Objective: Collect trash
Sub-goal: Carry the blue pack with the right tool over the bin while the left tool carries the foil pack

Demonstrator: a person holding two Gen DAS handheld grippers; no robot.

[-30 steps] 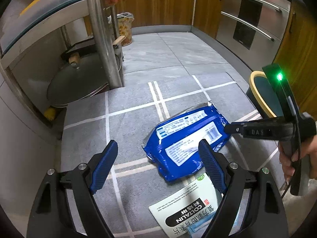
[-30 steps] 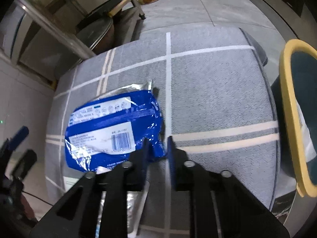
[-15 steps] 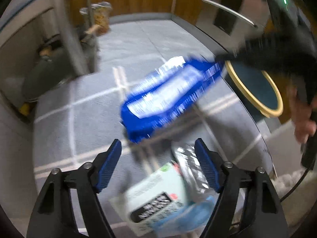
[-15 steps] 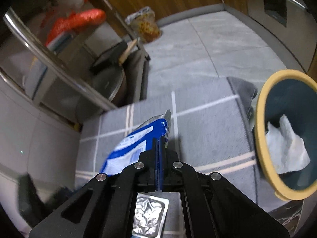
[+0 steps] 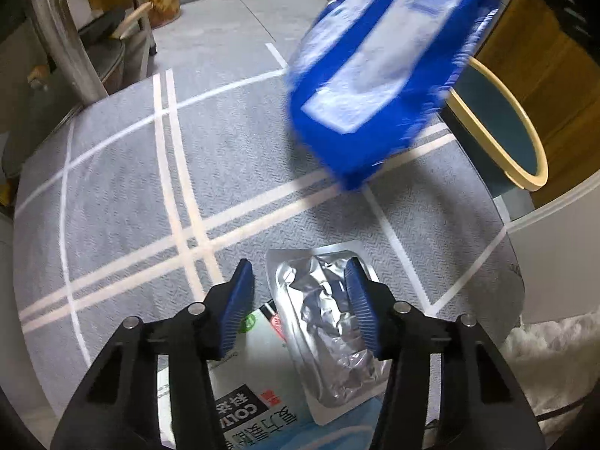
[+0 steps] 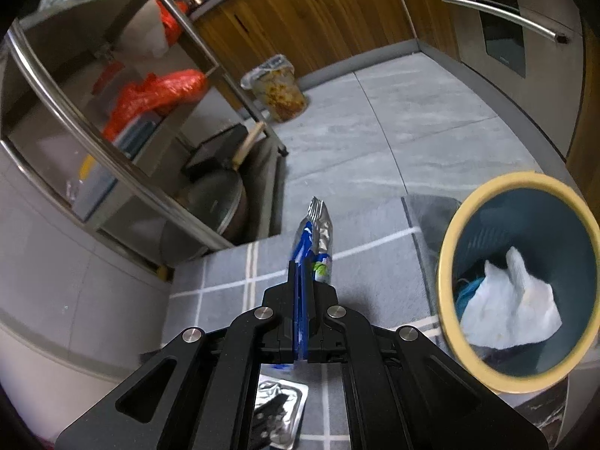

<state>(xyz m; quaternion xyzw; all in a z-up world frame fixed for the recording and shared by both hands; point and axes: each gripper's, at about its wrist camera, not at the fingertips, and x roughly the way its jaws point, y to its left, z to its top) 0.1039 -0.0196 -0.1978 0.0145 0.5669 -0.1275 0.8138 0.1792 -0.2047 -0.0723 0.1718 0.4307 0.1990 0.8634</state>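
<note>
My right gripper (image 6: 302, 292) is shut on the edge of a blue plastic wrapper (image 6: 313, 240) and holds it in the air above the mat. The wrapper (image 5: 378, 71) hangs blurred at the upper right of the left wrist view. The teal bin with a yellow rim (image 6: 444, 262) stands to the right, with white paper (image 6: 510, 311) inside; it also shows in the left wrist view (image 5: 525, 135). My left gripper (image 5: 300, 281) is open, its fingers either side of a crumpled silver foil pack (image 5: 333, 322) that lies on a white printed packet (image 5: 255, 393).
A grey mat with white stripes (image 5: 150, 172) covers the floor. A steel rack with pans (image 6: 210, 195) stands at the left. A lined bin with scraps (image 6: 277, 90) stands by wooden cabinets. An oven front (image 6: 502, 37) is at the far right.
My right gripper has lifted the blue wrapper off the mat and carried it up and right, toward the bin. My left gripper has moved forward over the silver foil pack, jaws narrower.
</note>
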